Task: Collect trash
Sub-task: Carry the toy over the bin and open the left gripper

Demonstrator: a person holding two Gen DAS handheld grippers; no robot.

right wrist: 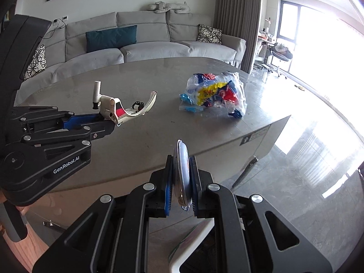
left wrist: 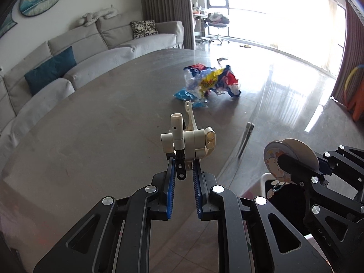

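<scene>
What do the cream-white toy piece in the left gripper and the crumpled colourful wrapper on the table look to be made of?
Cream-white toy piece: hard moulded plastic, matt, judging by its crisp tubes and round studs. Crumpled colourful wrapper: thin glossy plastic film, partly see-through, with sharp creases and glints.

We see a smooth, faintly glossy grey tabletop (right wrist: pixel 141 136), crinkled shiny plastic wrappers (right wrist: pixel 213 93), a matt off-white plastic toy piece (left wrist: pixel 188 141), a glossy disc badge (left wrist: pixel 276 162), a cloth sofa (right wrist: pixel 145 45) and a polished, reflective floor (right wrist: pixel 307 170).

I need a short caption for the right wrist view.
Right hand-held gripper holds a round badge; crumpled wrappers lie on the table.
</scene>
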